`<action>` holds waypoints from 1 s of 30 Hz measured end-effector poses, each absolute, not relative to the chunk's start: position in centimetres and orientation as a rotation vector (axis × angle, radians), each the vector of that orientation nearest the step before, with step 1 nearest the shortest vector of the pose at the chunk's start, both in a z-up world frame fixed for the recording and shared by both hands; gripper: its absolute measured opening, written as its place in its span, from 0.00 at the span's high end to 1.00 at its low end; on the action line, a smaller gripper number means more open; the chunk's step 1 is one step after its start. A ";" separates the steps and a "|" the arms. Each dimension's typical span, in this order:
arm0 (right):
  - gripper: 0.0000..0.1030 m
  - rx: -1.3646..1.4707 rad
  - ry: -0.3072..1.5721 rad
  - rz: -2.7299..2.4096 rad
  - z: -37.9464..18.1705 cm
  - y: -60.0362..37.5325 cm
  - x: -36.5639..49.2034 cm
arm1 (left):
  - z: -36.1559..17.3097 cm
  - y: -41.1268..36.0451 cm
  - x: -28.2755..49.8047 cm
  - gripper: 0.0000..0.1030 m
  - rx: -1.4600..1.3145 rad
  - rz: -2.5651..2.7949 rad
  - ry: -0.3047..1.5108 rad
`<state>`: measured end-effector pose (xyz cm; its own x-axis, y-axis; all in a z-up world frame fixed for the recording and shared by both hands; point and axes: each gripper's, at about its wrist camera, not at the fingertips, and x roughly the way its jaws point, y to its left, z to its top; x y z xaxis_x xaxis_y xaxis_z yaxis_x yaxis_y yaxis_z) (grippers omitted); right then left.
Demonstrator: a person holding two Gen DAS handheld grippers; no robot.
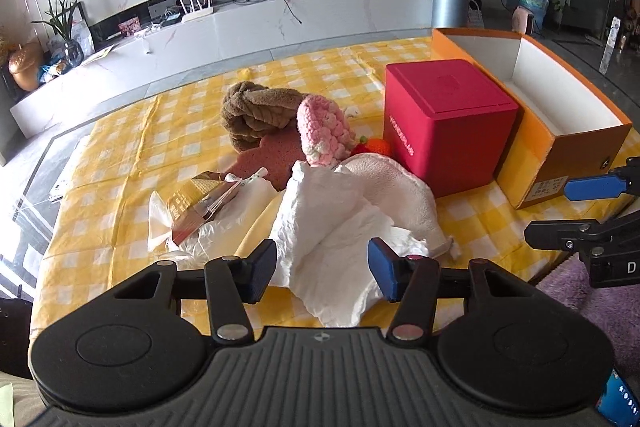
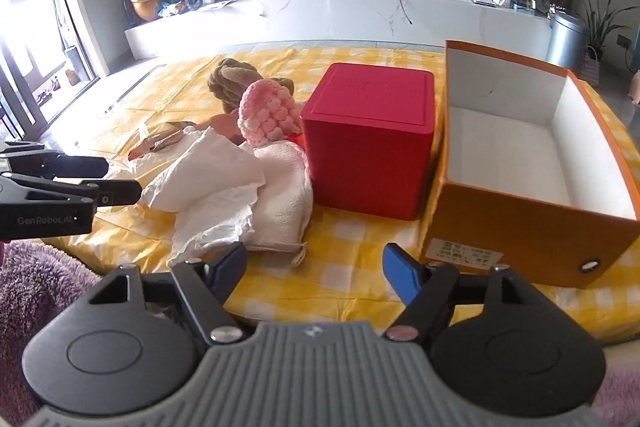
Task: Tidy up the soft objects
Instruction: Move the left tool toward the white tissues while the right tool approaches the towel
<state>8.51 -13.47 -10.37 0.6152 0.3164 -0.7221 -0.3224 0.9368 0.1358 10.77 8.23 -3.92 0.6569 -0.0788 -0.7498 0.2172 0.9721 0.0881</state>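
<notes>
A crumpled white paper sheet (image 1: 332,227) (image 2: 208,179) lies over a cream towel (image 1: 400,187) (image 2: 284,195) on the yellow checked cloth (image 1: 120,167). Behind them are a pink crochet piece (image 1: 324,131) (image 2: 266,115), a brown plush knot (image 1: 256,111) (image 2: 232,79) and a flat pinkish sponge (image 1: 276,159). My left gripper (image 1: 322,267) (image 2: 116,179) is open, its jaws on either side of the white sheet's near end. My right gripper (image 2: 316,261) (image 1: 576,211) is open over bare cloth by the towel's near corner, holding nothing.
A closed red box (image 1: 444,123) (image 2: 368,139) stands right of the pile. An open, empty orange shoebox (image 1: 560,99) (image 2: 520,219) sits beside it. A clear bag with a gold packet (image 1: 200,203) lies left of the pile. A purple fluffy fabric (image 2: 36,279) borders the near edge.
</notes>
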 end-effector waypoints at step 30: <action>0.53 -0.010 0.987 0.468 -17.7 -9.0 16.7 | -9.2 5.2 13.8 0.42 0.224 -0.383 1.066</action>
<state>16.70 -9.01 -17.71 0.4607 0.3759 -0.8040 -0.3850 0.9009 0.2006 13.76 5.22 -9.24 0.4264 -0.1964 -0.8830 0.4099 0.9121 -0.0050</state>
